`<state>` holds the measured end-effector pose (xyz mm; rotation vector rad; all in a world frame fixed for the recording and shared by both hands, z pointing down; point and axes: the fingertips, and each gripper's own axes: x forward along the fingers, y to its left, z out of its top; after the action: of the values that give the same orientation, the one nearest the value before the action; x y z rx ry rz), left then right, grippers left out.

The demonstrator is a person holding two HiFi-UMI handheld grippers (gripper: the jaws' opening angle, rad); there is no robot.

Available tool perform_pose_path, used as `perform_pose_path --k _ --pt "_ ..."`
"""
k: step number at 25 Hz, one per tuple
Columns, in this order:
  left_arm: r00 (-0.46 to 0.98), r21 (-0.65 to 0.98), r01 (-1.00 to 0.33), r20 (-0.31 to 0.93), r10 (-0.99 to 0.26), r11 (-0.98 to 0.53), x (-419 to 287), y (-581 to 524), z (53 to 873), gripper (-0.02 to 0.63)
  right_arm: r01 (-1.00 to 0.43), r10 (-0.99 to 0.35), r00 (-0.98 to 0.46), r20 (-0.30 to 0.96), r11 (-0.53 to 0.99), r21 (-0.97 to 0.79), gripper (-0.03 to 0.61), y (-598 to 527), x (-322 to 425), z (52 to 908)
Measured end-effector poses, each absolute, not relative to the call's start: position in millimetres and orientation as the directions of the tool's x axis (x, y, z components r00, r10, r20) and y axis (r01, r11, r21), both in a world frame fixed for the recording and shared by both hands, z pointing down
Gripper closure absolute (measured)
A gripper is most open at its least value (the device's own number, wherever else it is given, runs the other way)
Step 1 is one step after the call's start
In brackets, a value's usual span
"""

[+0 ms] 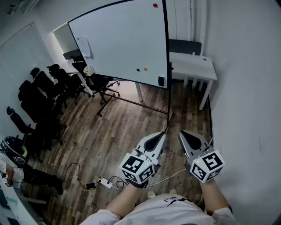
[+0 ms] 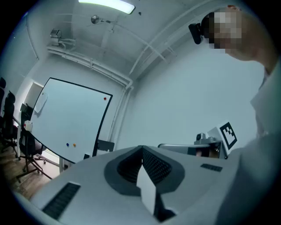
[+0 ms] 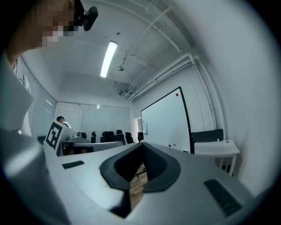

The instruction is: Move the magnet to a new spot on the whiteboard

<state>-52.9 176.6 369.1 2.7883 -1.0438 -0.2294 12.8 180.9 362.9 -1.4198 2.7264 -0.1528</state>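
The whiteboard (image 1: 118, 39) stands on its wheeled frame across the room, well beyond both grippers. A red magnet (image 1: 154, 5) sits near its top right corner. A blue magnet (image 1: 138, 69) and an orange magnet (image 1: 145, 68) sit side by side low on the board. My left gripper (image 1: 163, 134) and right gripper (image 1: 181, 132) are held close to my body over the wood floor, both pointing towards the board, both shut with nothing in them. In the left gripper view the whiteboard (image 2: 66, 118) lies far left of the closed tips (image 2: 142, 147). The right gripper view shows the whiteboard (image 3: 162, 121) beyond its closed tips (image 3: 142, 144).
A white desk (image 1: 193, 66) stands behind the board at the right, against the wall. Black office chairs (image 1: 44, 92) line the left side, and one more (image 1: 99, 81) sits by the board's foot. A power strip with cables (image 1: 99, 182) lies on the floor. A person (image 1: 13, 154) is at the lower left.
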Motion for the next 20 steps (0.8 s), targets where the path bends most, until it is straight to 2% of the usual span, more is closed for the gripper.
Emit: perform_pose_path --k 6,12,20 --pt "0.753 0.199 -0.631 -0.075 -0.654 -0.749 -42.4 175.4 362.6 0.601 -0.802 -0.809 -0.587 -0.022 0.585 -0.119 0.572 185.8 28.3 351.2" --pt "0.715 0.167 -0.676 -0.087 -0.694 -0.717 -36.7 166.8 348.1 0.601 -0.802 -0.810 -0.580 -0.089 0.587 -0.109 0.572 184.2 64.2 328.6" --pt "0.661 0.175 -0.731 -0.063 -0.748 -0.660 -22.6 167.3 357.1 0.601 -0.778 -0.790 -0.607 -0.089 0.613 -0.136 0.572 184.0 94.7 339.5"
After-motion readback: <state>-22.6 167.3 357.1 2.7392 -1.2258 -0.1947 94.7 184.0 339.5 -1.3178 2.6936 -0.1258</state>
